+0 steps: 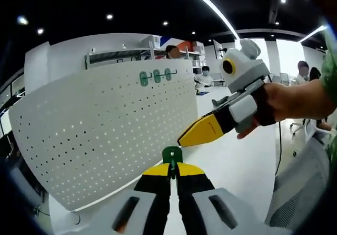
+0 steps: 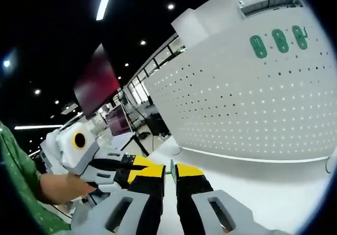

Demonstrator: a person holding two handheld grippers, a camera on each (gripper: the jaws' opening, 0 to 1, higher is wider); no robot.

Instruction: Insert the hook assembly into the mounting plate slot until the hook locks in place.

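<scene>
One small green plastic hook (image 1: pixel 172 155), pinched in left gripper (image 1: pixel 172 173); white perforated pegboard (image 1: pixel 105 129) ahead (upright), upper edge carrying three hooks; right gripper (image 1: pixel 184 139) closed, empty.

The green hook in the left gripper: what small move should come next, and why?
Probably carry the green hook, pinched in the left gripper, up toward the pegboard near the three mounted hooks; it is still off the board.

An open-plan office or lab: a black ceiling (image 1: pixel 131 3) with spot lamps and long light strips, and people (image 1: pixel 204 76) seated at desks behind. A white pegboard (image 1: pixel 105 129) stands on a white table (image 1: pixel 237 161), with shelving (image 1: pixel 142 53) behind it and monitors (image 2: pixel 118 121) on stands nearby.
</scene>
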